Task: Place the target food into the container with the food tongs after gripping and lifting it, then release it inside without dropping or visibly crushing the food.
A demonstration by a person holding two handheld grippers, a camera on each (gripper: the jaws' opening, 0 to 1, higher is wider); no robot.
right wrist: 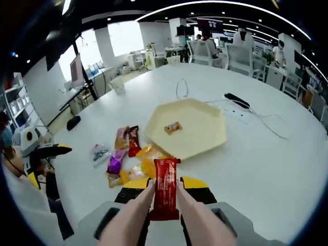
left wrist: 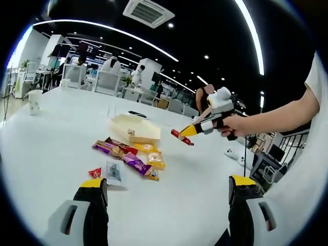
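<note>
Right gripper (right wrist: 165, 197) clenched on red snack packet (right wrist: 165, 187), held above white table (right wrist: 266, 159) just short of pale yellow tray (right wrist: 205, 130); left gripper (left wrist: 169, 197) spread wide, released, near loose snack pile (left wrist: 128, 159)

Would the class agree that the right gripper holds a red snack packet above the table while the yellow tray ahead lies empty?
Not quite: the tray is not empty. In the right gripper view the yellow tray already holds one small wrapped snack. The rest stands: the right gripper is shut on the red snack packet, held above the white table.
</note>
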